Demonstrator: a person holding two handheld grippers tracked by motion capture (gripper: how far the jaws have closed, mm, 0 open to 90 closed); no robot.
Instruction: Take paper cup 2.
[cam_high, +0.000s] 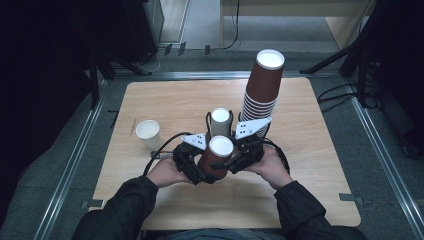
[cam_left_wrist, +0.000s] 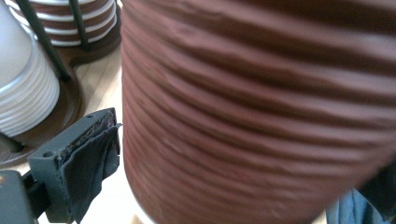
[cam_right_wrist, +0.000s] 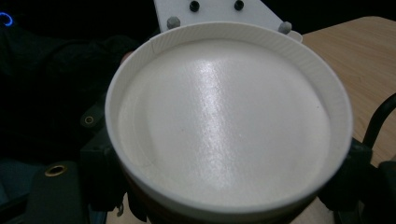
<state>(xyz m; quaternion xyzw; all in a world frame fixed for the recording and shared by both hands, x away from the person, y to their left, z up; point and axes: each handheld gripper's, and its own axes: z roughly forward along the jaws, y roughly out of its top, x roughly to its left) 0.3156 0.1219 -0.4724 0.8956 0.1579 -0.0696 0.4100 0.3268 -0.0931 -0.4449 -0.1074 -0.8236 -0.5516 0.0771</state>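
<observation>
High view caught both grippers at a brown cup: left gripper open, right gripper clamped; a one-sided squeeze risked crushing it.

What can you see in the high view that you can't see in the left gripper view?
High view alone: the whole wooden table, a lone white cup standing on it, the person's hands, and the white inside of the brown cup between the two grippers. Left gripper view alone: that cup's ribbed brown wall up close, and one black jaw pad just left of it, with a thin gap. Both share: the brown cup and the tall stack of brown cups.
</observation>
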